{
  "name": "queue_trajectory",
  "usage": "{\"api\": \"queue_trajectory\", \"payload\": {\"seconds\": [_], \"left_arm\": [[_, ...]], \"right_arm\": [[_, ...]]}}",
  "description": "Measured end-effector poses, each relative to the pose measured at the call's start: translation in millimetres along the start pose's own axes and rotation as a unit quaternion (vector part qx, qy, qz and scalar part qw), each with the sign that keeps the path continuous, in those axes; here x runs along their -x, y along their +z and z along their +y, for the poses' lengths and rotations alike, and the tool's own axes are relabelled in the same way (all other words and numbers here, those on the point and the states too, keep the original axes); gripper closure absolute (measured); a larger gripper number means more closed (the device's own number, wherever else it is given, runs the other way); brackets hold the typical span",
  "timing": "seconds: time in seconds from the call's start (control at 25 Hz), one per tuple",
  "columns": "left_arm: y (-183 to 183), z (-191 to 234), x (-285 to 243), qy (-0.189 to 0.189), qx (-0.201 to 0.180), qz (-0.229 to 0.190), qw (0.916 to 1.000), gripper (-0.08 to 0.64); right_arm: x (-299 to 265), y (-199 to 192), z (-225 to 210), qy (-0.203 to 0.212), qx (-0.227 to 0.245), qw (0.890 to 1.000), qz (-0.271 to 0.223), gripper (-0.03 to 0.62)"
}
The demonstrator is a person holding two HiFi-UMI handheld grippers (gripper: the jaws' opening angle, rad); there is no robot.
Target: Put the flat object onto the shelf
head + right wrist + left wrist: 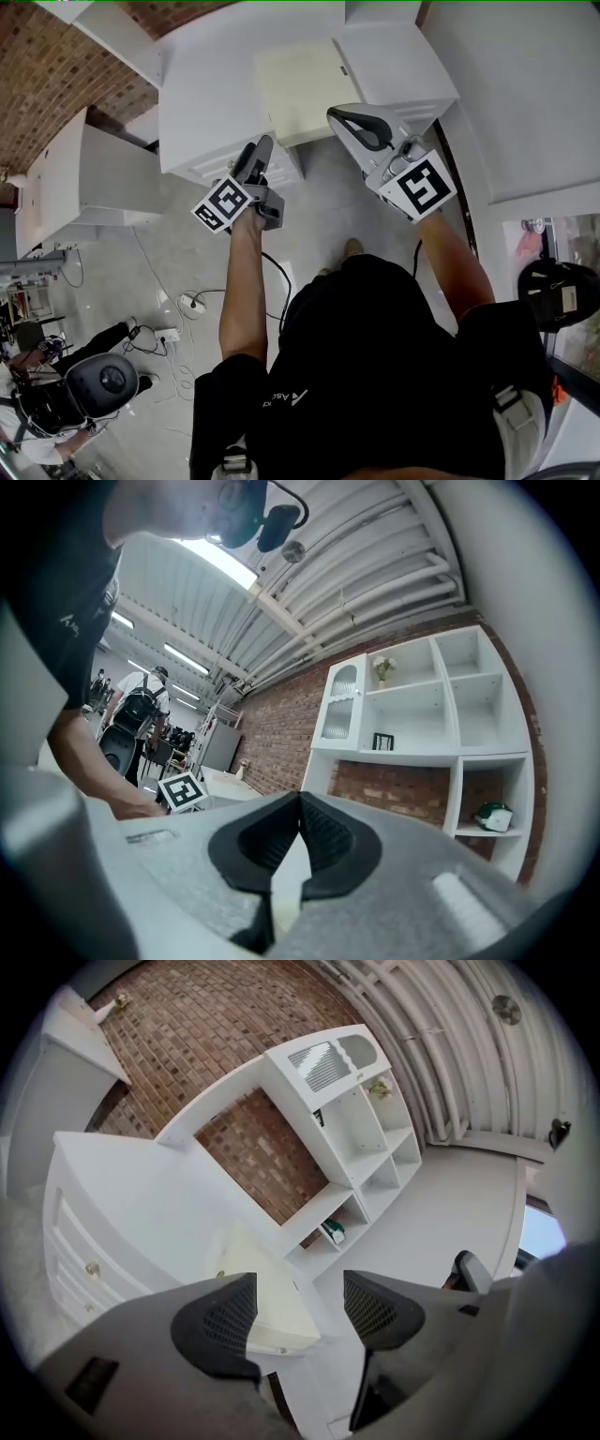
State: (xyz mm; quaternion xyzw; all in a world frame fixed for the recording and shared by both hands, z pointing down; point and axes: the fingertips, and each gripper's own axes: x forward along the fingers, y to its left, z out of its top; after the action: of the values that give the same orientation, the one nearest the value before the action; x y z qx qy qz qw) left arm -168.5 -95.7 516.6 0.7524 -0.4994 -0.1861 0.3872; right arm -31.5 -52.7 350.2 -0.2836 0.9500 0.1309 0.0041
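Item one, flat object (295,84): cream, lying flat on the white cabinet top (206,103), just ahead of both my tools. Left gripper (295,1314): I read its jaws spread, pads touching nothing, the flat object's near end showing in the gap beyond them. Right gripper (300,803): jaws pressed together at the tips, pinching nothing, the white shelf unit (422,705) ahead.
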Motion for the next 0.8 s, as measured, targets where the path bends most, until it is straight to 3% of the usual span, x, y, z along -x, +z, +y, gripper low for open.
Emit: {"api": "queue_trajectory", "payload": {"seconds": [0.32, 0.48, 0.8], "left_arm": [[-21.6, 43.3, -36.1, 0.011, 0.115, 0.009, 0.9933, 0.212], [-34.2, 71.3, -45.7, 0.017, 0.153, 0.024, 0.9878, 0.196], [-49.3, 110.6, -70.2, -0.001, 0.244, 0.045, 0.9688, 0.192]], "right_arm": [[-1.4, -10.7, -22.1, 0.030, -0.007, 1.000, -0.005, 0.591], [-7.6, -17.1, -22.1, 0.031, -0.007, 0.999, 0.006, 0.591], [-19.4, -33.2, -18.9, 0.015, -0.010, 0.999, 0.026, 0.591]]}}
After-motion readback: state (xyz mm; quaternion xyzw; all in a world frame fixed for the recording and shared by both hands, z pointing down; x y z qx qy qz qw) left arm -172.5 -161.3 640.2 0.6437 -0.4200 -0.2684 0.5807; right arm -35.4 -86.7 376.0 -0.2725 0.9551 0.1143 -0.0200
